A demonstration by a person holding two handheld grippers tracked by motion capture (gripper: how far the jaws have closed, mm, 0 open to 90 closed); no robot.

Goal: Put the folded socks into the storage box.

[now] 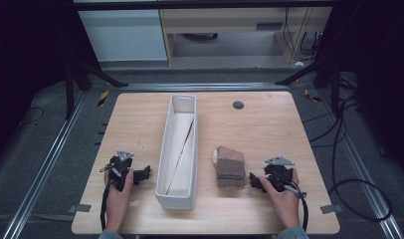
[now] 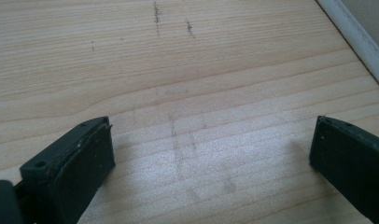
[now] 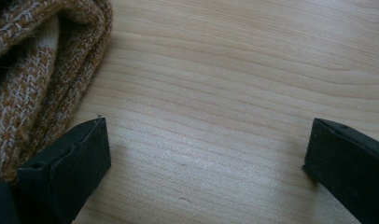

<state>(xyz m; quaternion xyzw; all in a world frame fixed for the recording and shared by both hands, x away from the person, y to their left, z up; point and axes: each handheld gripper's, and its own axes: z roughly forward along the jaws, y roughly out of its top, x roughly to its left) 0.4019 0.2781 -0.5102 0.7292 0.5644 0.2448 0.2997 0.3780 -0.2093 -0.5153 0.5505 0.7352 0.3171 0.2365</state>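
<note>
A folded brown knitted sock bundle lies on the wooden table, right of a long white box. My right gripper rests on the table just right of the bundle, held in a hand. In the right gripper view it is open, nothing between its jaws, and the knit touches the left jaw's outer side. My left gripper rests left of the box. It is open over bare wood, with the box's white wall at the upper right.
The white box is open-topped and runs front to back along the table's middle. A small dark round grommet sits at the table's back. Black stand legs and cables lie on the floor around the table.
</note>
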